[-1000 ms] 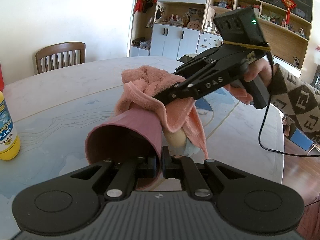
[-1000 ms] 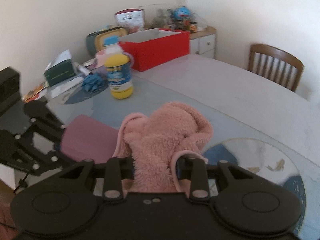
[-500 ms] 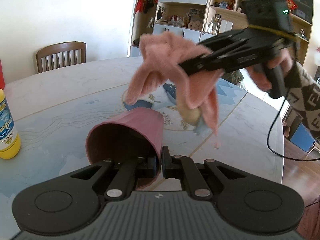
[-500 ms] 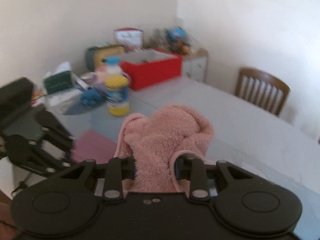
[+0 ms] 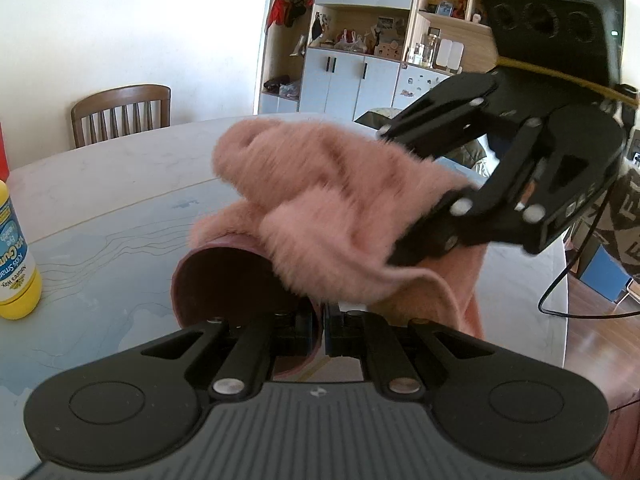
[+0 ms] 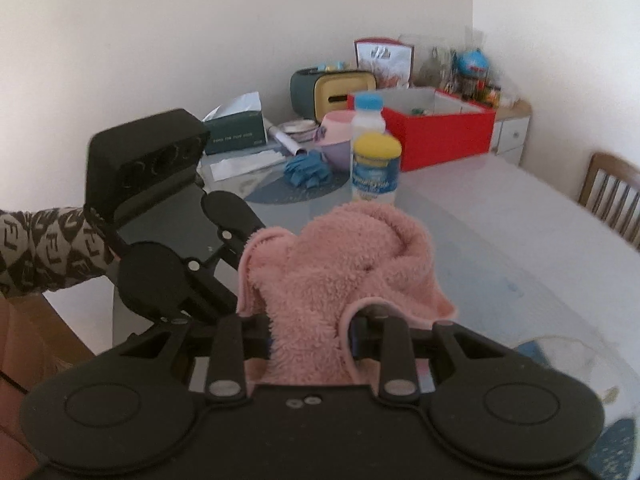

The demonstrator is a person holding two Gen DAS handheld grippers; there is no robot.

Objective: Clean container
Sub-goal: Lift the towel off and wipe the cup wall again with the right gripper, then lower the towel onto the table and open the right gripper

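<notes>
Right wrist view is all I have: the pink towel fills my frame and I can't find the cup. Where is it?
Observer: The left wrist view shows the maroon cup just under the towel, tipped sideways with its open mouth toward that camera.
Operator: Is anything holding it?
Observer: Yes. The left gripper is shut on the cup's wall, one finger inside the rim and one outside.
Operator: Is the towel inside the cup?
Observer: It only overlaps the upper right part of the rim. Most of the dark interior is uncovered.
</notes>
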